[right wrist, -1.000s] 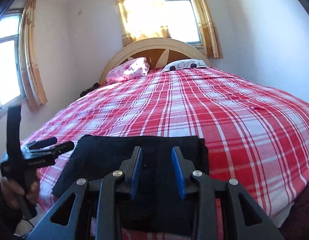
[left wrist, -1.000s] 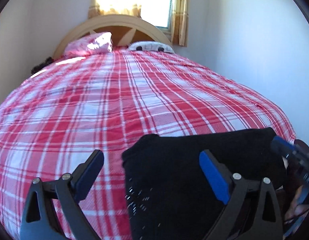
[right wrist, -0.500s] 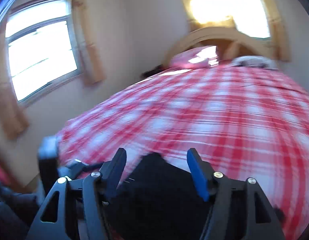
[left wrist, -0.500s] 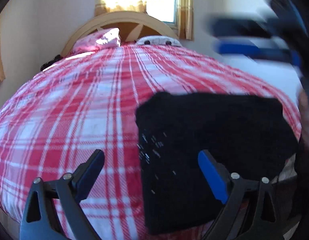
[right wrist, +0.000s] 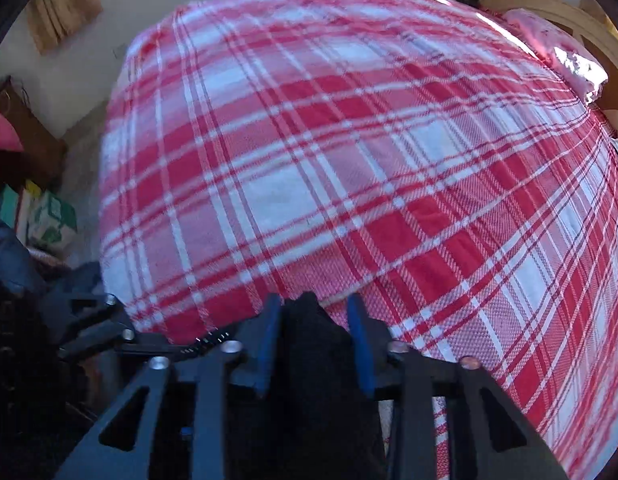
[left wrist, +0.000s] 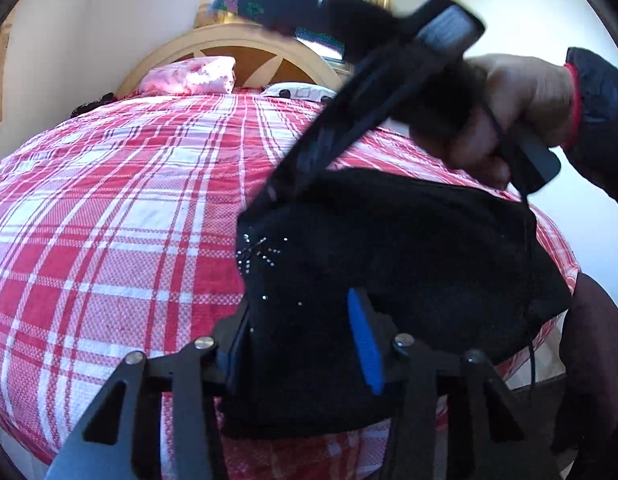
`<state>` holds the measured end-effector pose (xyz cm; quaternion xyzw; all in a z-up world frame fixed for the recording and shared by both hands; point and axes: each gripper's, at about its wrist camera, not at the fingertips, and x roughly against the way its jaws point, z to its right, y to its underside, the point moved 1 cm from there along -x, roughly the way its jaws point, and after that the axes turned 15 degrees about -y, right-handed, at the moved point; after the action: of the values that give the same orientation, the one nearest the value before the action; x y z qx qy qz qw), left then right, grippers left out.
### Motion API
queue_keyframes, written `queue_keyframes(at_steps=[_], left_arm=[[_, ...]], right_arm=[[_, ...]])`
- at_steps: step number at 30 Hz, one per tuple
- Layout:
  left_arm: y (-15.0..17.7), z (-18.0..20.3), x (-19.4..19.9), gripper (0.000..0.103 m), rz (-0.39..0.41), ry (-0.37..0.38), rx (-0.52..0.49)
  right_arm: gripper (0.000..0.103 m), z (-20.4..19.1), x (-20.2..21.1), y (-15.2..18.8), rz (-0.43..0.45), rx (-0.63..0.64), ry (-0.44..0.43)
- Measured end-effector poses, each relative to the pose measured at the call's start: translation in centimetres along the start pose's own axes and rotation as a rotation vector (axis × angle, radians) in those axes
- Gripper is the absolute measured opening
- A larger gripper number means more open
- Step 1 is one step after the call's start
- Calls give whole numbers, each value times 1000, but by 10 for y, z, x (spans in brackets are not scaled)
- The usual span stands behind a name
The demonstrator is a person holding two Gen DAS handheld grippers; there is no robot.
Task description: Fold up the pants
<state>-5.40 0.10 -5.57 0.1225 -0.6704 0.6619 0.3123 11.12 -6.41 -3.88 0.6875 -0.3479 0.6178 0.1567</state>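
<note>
A bedroom with pale walls and a curtained window lies behind a wide bed [left wrist: 109, 208] under a red-and-white plaid cover, with an arched wooden headboard [left wrist: 237, 46] and a pink pillow [left wrist: 189, 76] at its far end. On the near corner of the bed sit the black pants [left wrist: 389, 264], already folded into a thick, squarish bundle; the fabric is dark and soft-looking, with a scatter of small shiny studs near its left edge, and its near side hangs just over the bed's edge.

The step in hand looks like a late fold or a final pick-up of the bundle, with both tools taking hold. The left hand-held gripper [left wrist: 299, 344] has just been closing and now brackets the bundle's near left corner, cloth filling the space between the blue pads; its jaws appear to press on the cloth. The right hand-held gripper [right wrist: 313, 344], pointing steeply down, has also just been closing, and a ridge of black cloth stands clamped between its narrow jaws. In the left wrist view the person's right hand [left wrist: 521, 116] grips that tool above the bundle's far edge.

The next move likely calls for lifting both grips together and evenly, so the layers do not slide apart.
</note>
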Motion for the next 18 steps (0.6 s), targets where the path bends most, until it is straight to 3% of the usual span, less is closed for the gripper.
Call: queue_keyframes(at_steps=[1,6,11,12,14,16,18], left_arm=[[1,-1,-1,49,0,3,12],[1,1,2,49,-2,-16,15],[5,3,6,49,8,-25,20],[6,6,9,48,15,-34,11],[11,10,15,47,33,-46,-7],[11,9,14,47,25,-32,7],[11,8,14,47,15,-26,27]], right_arm=[[14,2,-8,2,-40,-19,13],[12,5,-20,0,-50,-87,36],[11,25,-25,-5,8,-210,26],[5,31,-20,-2,35,-238,43],[0,47,-6,5,76,-270,203],[0,56,18,17,209,-350,65],[1,40,35,23,265,-301,-17]])
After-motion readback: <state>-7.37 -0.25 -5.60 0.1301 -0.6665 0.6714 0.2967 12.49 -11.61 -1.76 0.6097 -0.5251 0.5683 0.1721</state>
